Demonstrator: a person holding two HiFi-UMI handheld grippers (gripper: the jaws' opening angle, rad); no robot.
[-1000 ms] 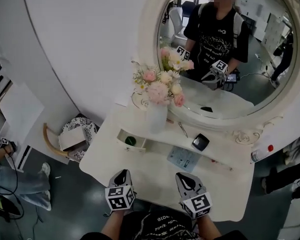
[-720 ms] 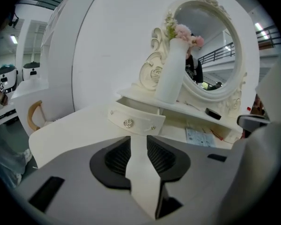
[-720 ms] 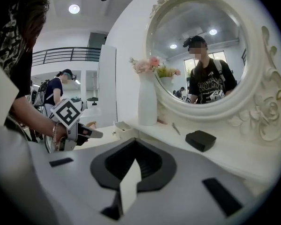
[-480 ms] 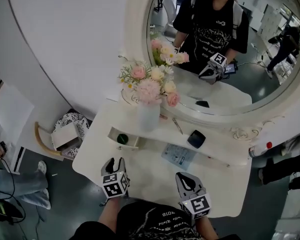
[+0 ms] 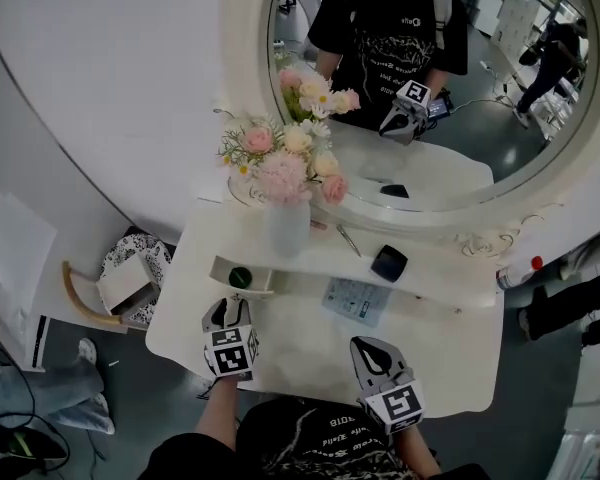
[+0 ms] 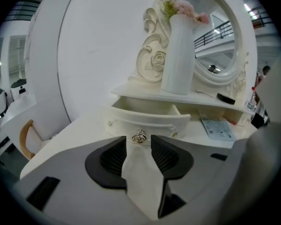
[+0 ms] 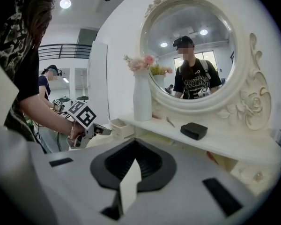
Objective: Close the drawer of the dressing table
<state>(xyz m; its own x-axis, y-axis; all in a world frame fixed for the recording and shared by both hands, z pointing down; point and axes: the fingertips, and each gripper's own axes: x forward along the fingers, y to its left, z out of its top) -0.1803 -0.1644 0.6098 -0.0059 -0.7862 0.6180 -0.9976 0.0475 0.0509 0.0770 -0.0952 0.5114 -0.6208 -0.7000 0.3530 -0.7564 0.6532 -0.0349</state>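
Drawer [image 6: 145,118] stands pulled out under the shelf's left end, below the vase [image 6: 179,50]. Left gripper [image 5: 224,310] is just in front of it, jaws opening and fairly wide; the knob [image 6: 139,137] sits at the gap between the tips, nothing pinched. Right gripper [image 5: 372,354] by the near table edge, jaws together, empty. Drawer looks small, stiff, light; should slide easily. Knob tiny, probably slick; pushing the front beside it seems safer
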